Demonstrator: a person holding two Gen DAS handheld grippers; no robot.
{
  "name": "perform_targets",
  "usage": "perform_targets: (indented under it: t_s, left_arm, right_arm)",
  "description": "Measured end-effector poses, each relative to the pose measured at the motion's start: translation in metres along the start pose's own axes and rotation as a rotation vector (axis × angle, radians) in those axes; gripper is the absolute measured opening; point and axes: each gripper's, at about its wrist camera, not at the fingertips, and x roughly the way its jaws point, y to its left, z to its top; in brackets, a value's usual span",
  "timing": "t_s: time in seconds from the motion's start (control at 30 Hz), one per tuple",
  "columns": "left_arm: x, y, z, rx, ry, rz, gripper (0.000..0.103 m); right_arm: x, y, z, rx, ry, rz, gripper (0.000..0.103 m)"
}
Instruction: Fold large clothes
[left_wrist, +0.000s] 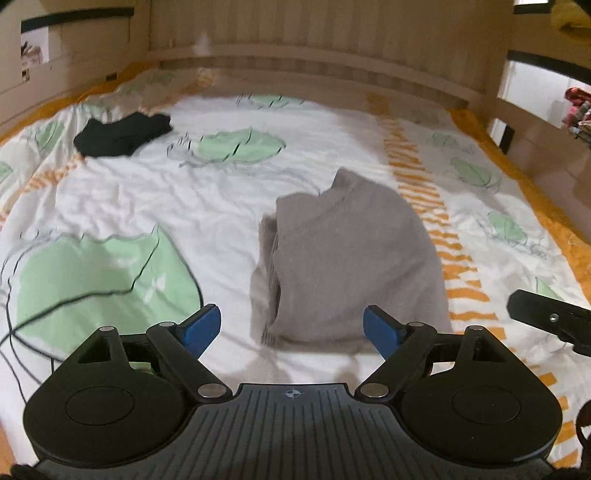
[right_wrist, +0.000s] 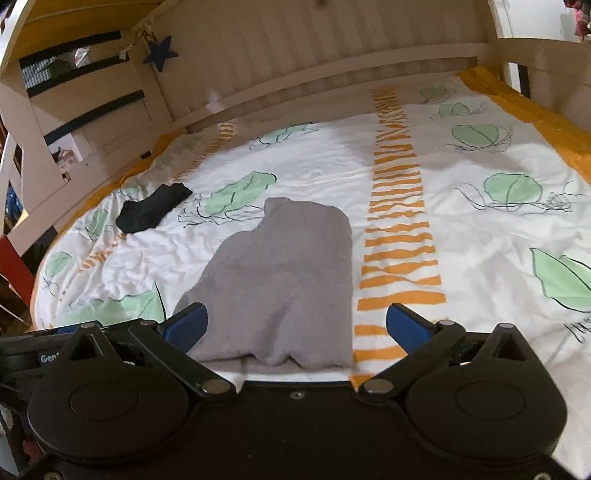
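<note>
A grey garment (left_wrist: 347, 258) lies folded in a compact pile on the bed cover (left_wrist: 184, 192), its collar end pointing away from me. My left gripper (left_wrist: 291, 326) hovers above the pile's near edge, jaws open, nothing between the blue pads (left_wrist: 201, 328). In the right wrist view the same grey garment (right_wrist: 284, 273) fills the middle. My right gripper (right_wrist: 295, 328) hangs over its near end with its jaws wide open and empty. Part of the right gripper (left_wrist: 546, 317) shows at the left view's right edge. A black garment (left_wrist: 123, 134) lies folded at the far left.
The bed cover (right_wrist: 461, 229) is white with green leaf prints and an orange striped band (right_wrist: 399, 229). A wooden headboard (right_wrist: 314, 55) and side rails enclose the far end. A thin black cable (left_wrist: 74, 295) trails over the cover at the near left.
</note>
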Motion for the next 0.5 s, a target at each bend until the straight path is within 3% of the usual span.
perform_targets:
  t_s: [0.5]
  left_arm:
    - [-0.006, -0.001, -0.015, 0.002, 0.060, -0.044, 0.084]
  right_arm:
    - [-0.007, 0.017, -0.018, -0.064, 0.051, -0.067, 0.103]
